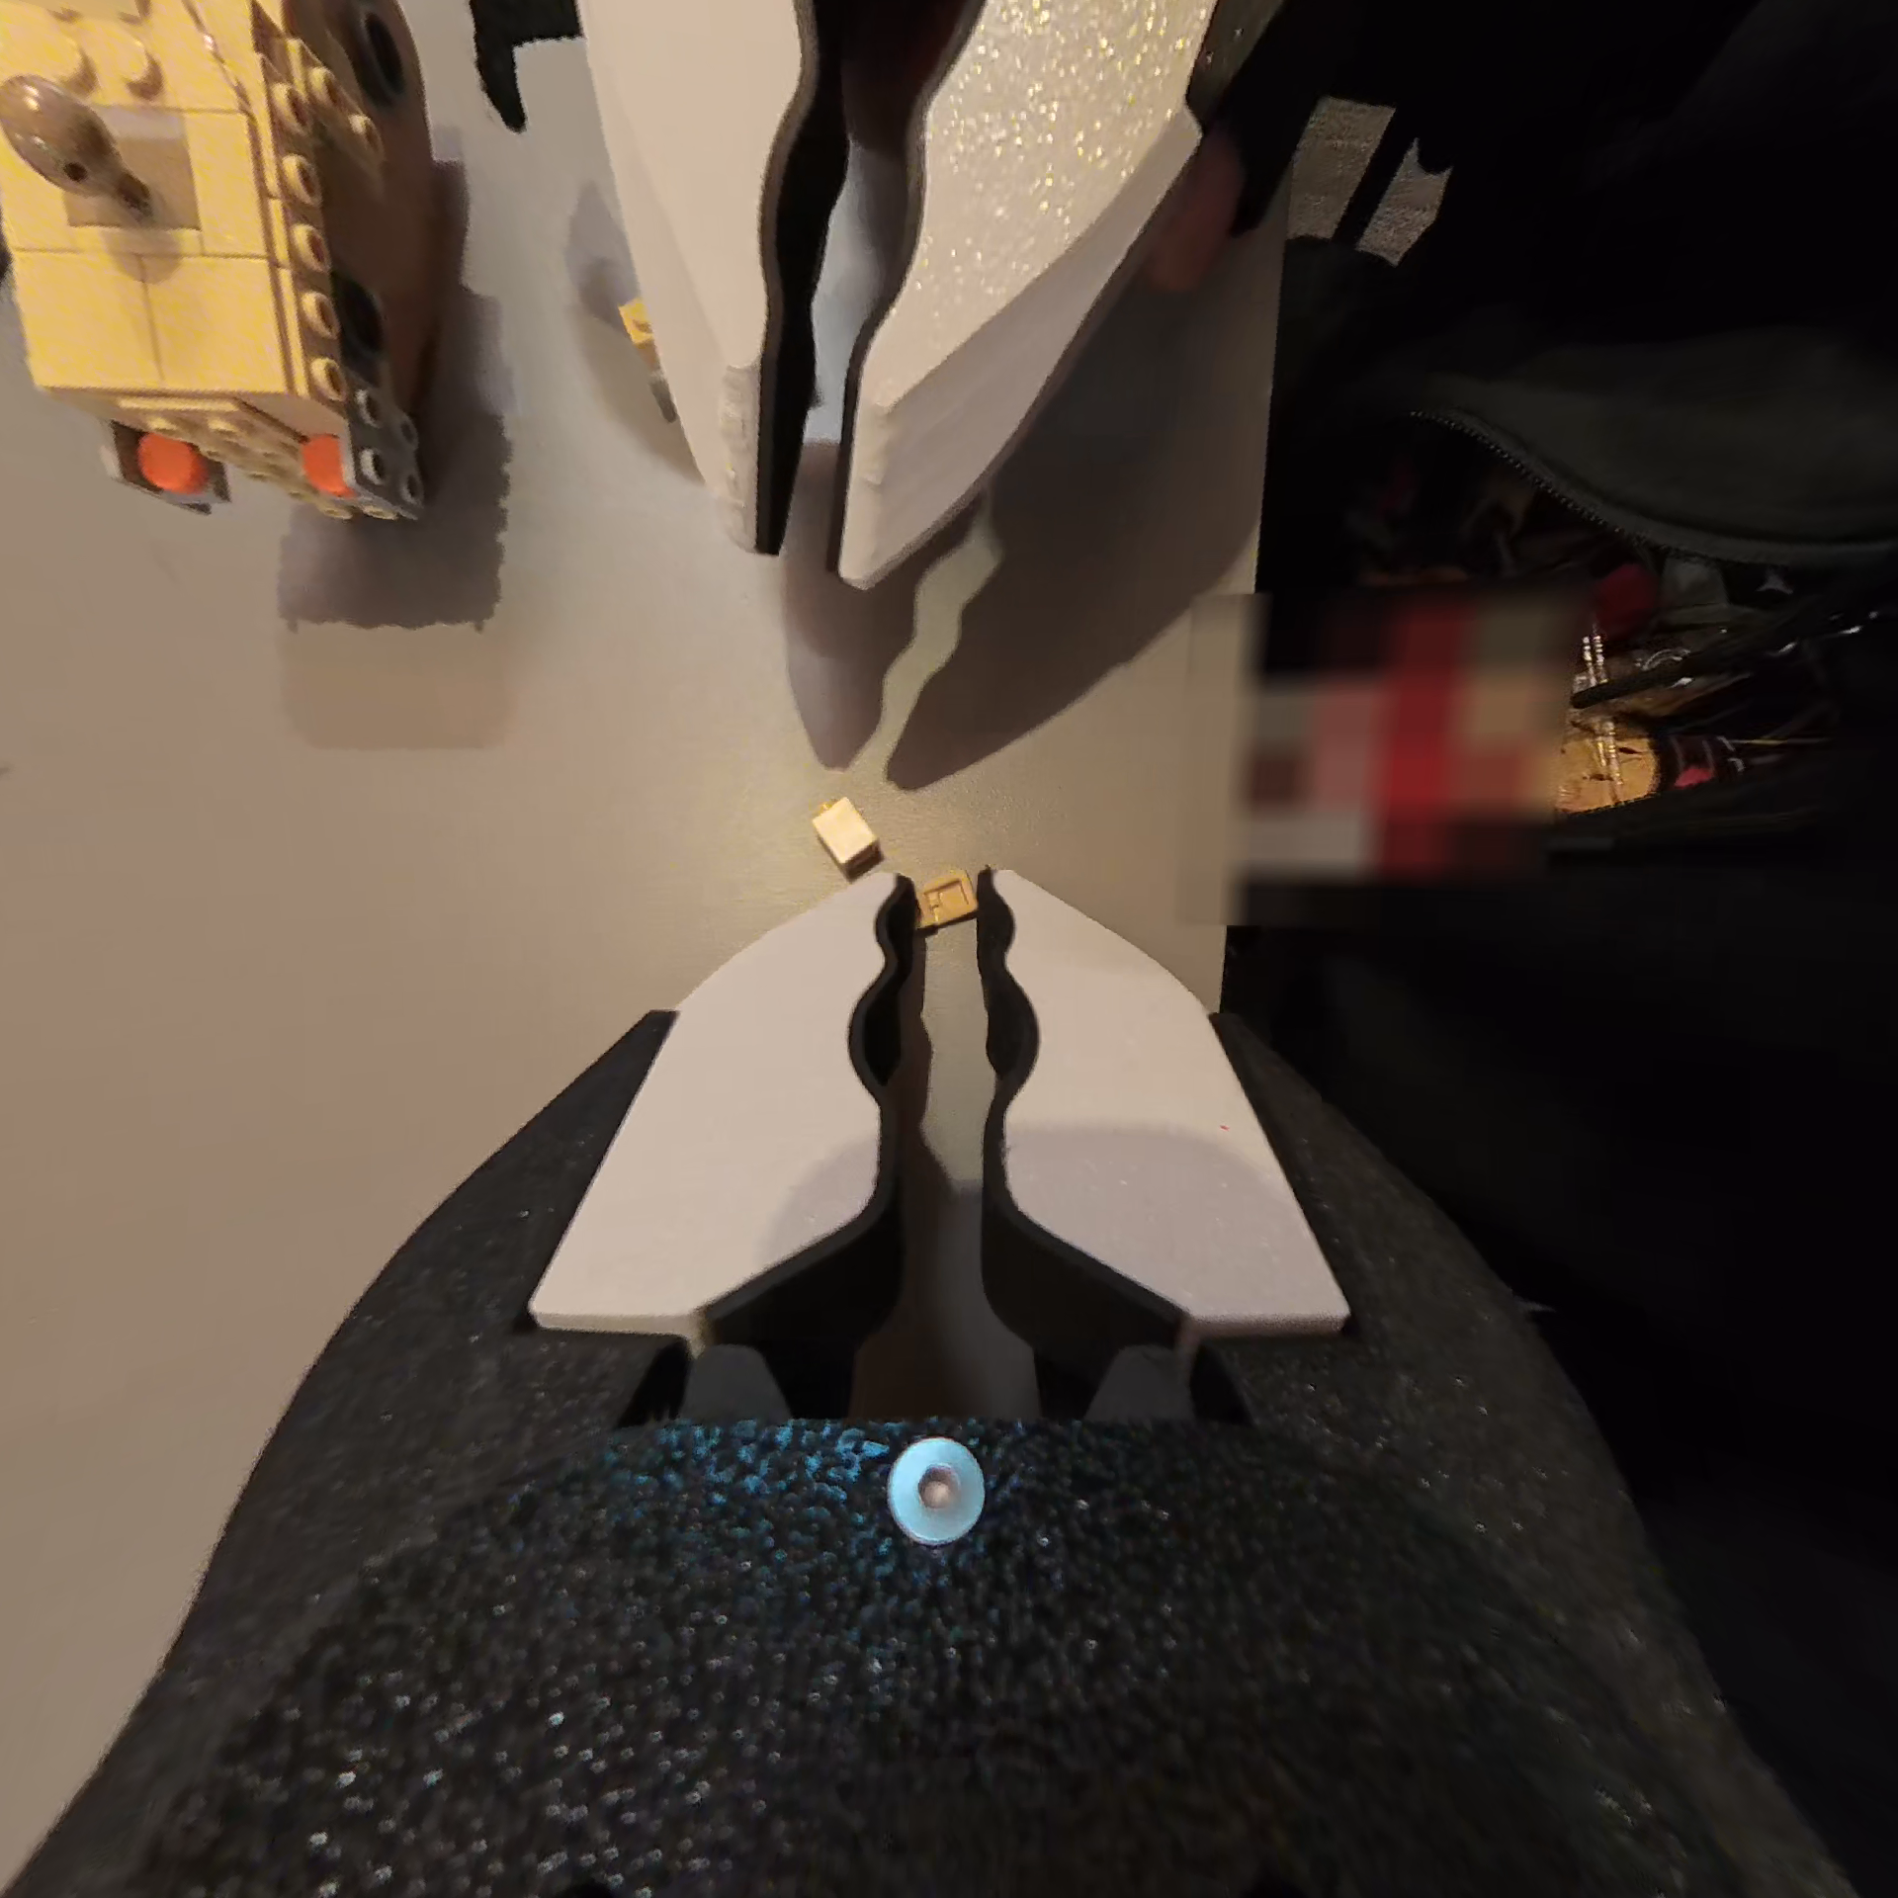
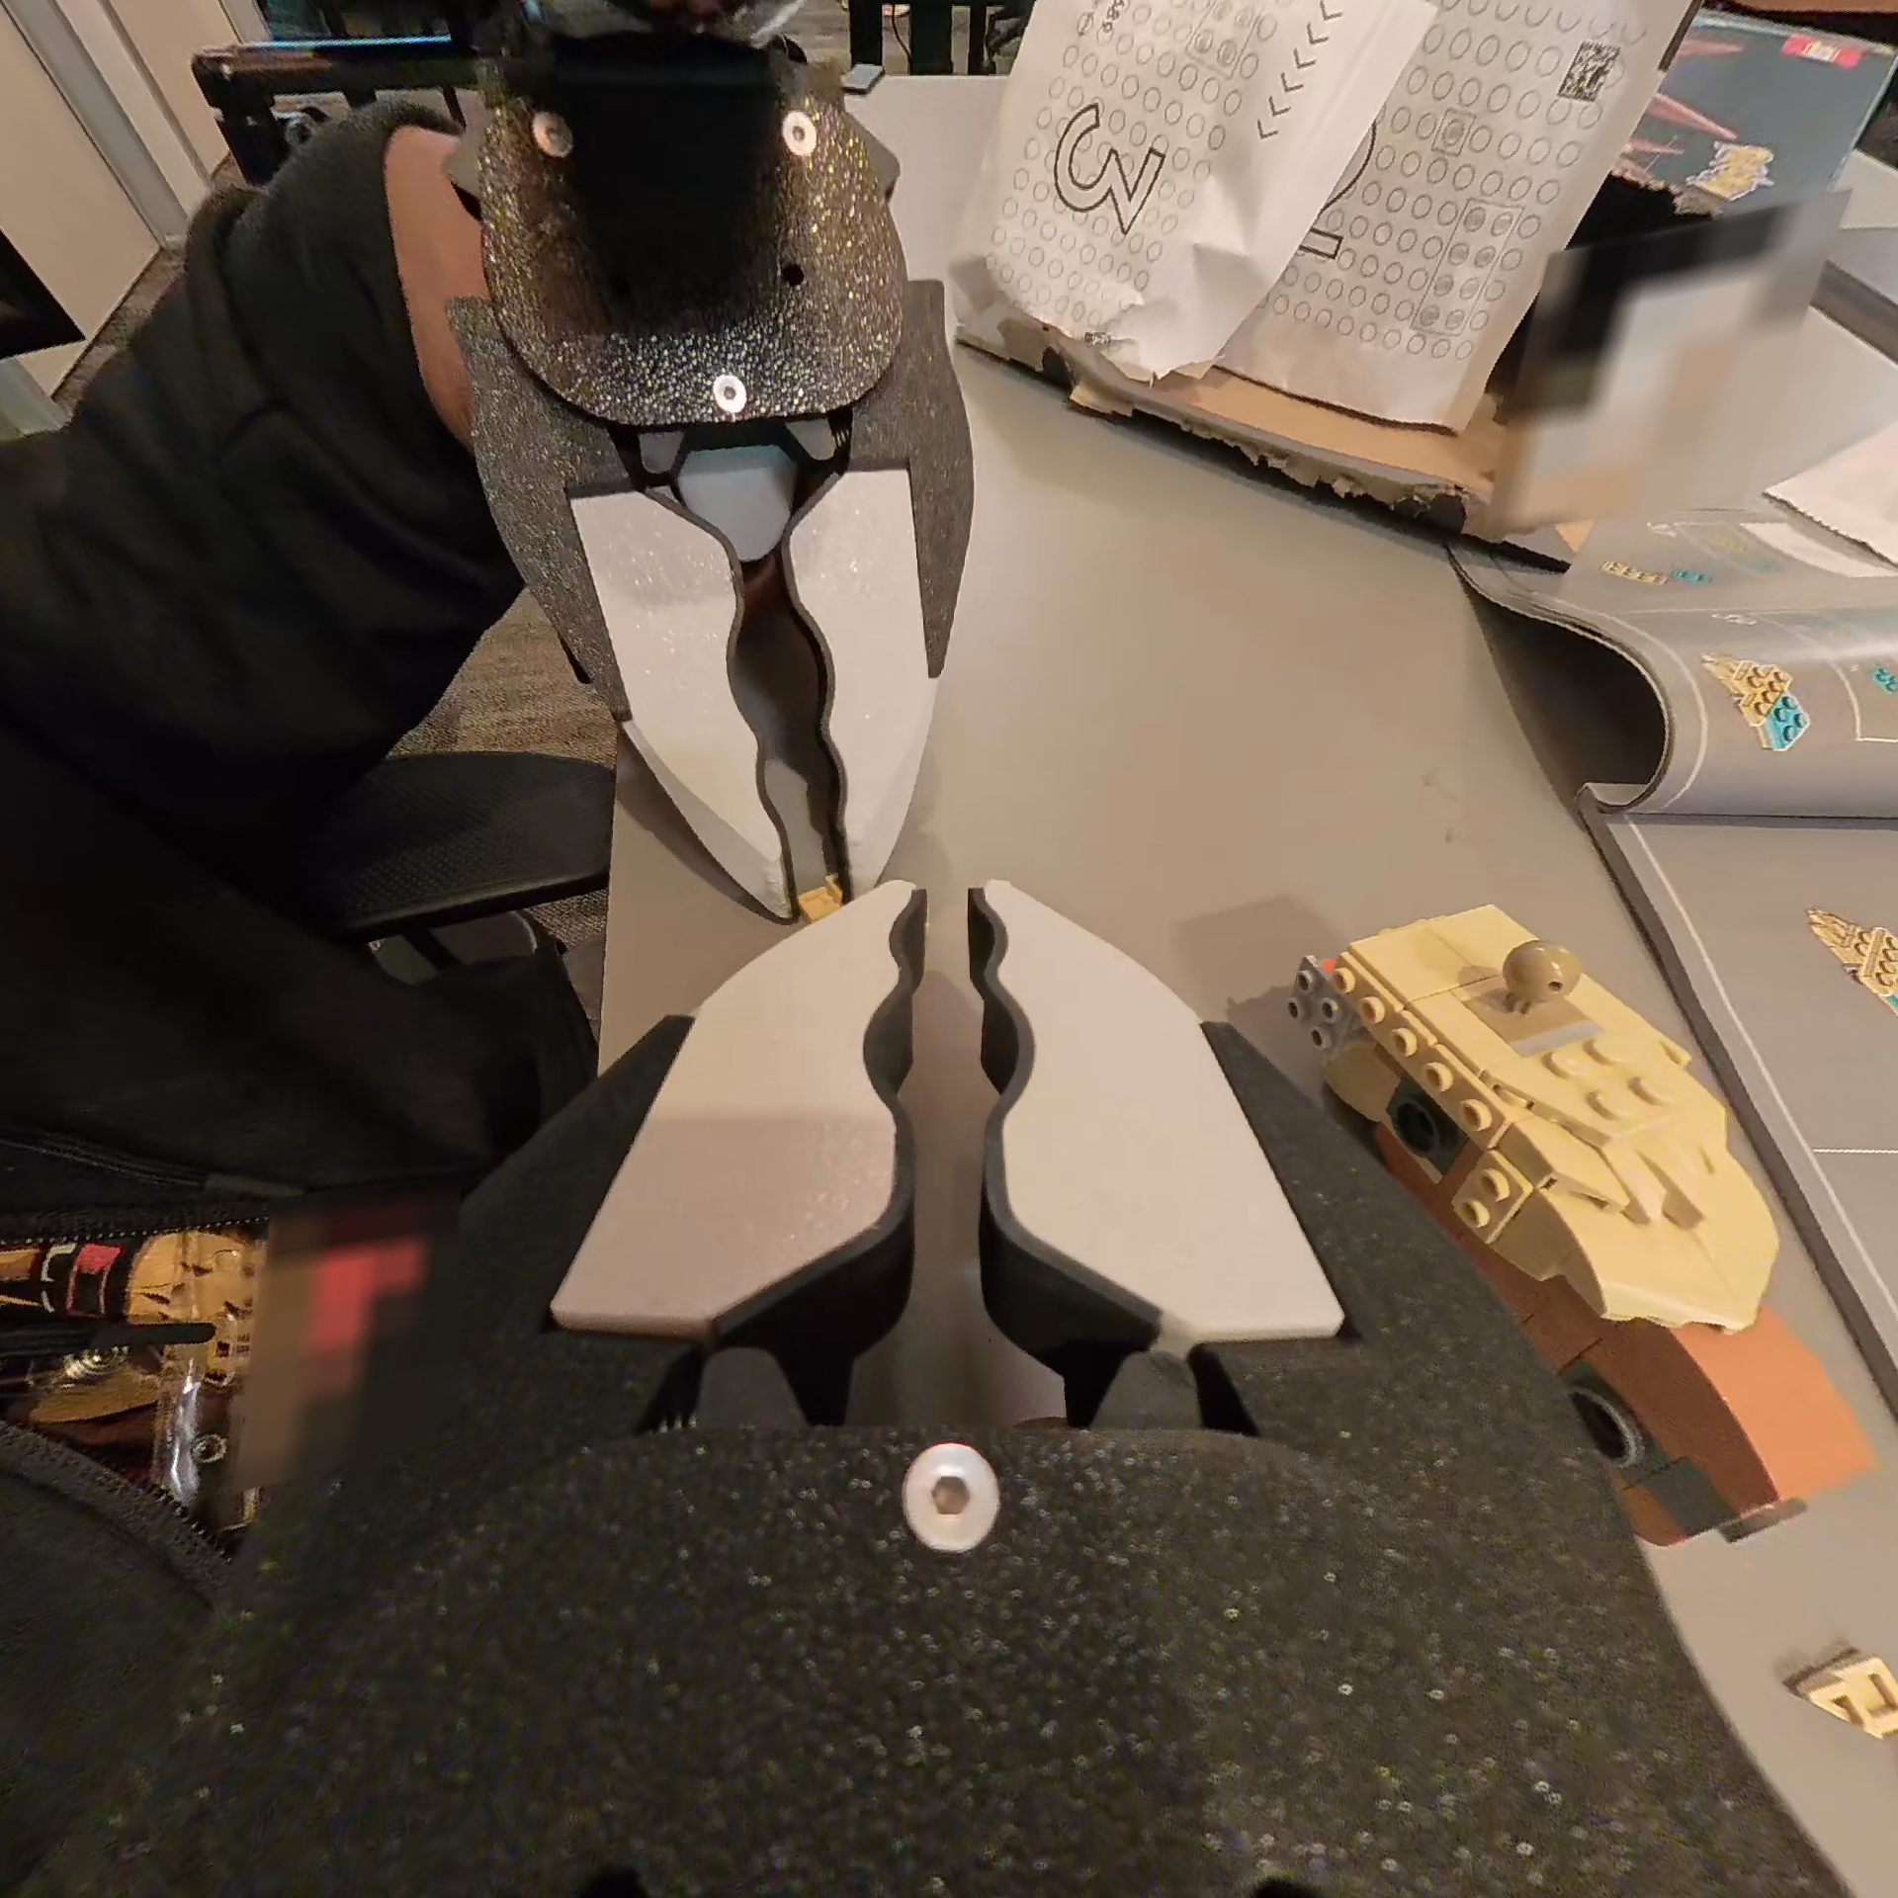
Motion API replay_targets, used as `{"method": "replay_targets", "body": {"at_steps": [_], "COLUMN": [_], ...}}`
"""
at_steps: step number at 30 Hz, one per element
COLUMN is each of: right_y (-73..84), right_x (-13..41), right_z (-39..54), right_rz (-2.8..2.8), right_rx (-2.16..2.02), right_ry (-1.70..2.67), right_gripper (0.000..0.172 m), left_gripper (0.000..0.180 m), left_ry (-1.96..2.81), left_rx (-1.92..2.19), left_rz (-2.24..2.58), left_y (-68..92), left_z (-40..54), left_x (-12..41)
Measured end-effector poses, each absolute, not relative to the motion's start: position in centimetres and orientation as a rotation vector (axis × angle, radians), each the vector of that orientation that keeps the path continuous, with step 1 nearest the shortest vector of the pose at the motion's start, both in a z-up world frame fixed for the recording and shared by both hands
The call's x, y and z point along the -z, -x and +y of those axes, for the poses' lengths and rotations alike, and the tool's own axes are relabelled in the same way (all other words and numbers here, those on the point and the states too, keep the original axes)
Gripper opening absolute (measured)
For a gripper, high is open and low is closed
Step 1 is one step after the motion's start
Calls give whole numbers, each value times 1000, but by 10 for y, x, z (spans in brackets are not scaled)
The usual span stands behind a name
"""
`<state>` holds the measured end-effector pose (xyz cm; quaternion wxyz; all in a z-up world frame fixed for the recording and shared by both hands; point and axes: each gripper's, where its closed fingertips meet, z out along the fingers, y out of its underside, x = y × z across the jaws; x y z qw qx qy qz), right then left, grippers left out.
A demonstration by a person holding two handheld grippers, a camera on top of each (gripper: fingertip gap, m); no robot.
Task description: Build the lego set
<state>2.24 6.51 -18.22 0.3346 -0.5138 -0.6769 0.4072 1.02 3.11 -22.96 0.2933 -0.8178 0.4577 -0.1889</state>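
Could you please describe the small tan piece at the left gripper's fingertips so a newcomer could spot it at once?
On the grey table, find the left gripper. The tan piece sits between its fingertips, hollow underside showing. The tan block nearby lies outside the jaws.

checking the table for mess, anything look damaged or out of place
The cardboard under the paper bags has a ragged, torn edge. One small tan brick lies loose, askew, on the table.

Brick model [image 2: 1520, 1130] beside bare tabletop [image 2: 1181, 719]
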Motion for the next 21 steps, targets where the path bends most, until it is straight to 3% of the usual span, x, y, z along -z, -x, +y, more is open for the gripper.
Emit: {"method": "replay_targets", "body": {"at_steps": [10, 21], "right_y": [-30, -35], "right_x": [142, 121], "right_z": [59, 68], "right_rz": [-1538, -1379], "right_rx": [-1227, -961], "right_ry": [1145, 948], "right_gripper": [9, 14], "left_gripper": [11, 10], "left_ry": [1807, 1578], "left_rx": [838, 1257], "left_rz": [818, 479], "left_y": [-23, -29], "left_z": [63, 73], "left_x": [157, 116]}}
